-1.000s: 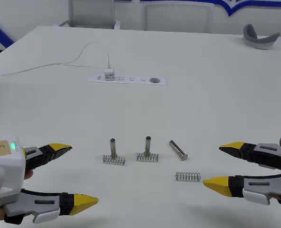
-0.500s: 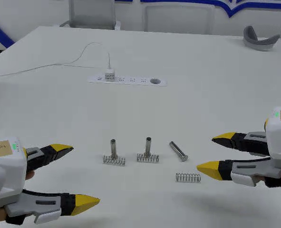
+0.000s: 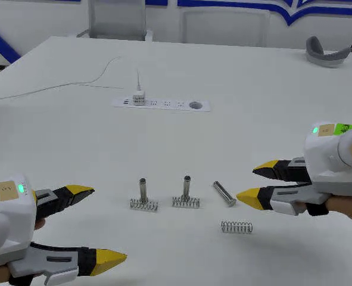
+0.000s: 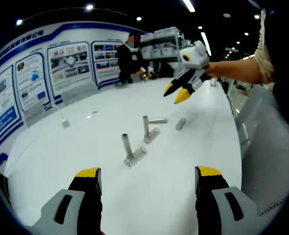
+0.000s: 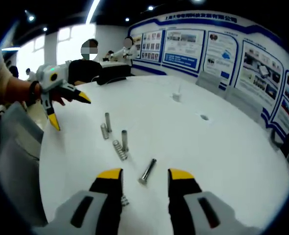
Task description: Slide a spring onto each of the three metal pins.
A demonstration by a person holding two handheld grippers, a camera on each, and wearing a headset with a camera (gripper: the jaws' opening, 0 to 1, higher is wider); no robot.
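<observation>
Steel pin (image 3: 224, 193) lies flat (spring (image 3: 236, 227) loose nearby); left gripper (image 3: 110, 223) spread wide; right gripper (image 3: 245, 183) spread too

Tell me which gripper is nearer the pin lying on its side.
Right. The right gripper hovers close beside the lying pin, open jaws pointing at it. The left gripper is well off, past both upright pins.

The left gripper (image 3: 109, 223) sits low at the near left, pointing right, its yellow-tipped jaws spread wide and empty. The right gripper (image 3: 245, 182) is held higher at the right, pointing left, jaws parted less widely and empty, with a hand (image 3: 342, 207) gripping it from behind.
</observation>
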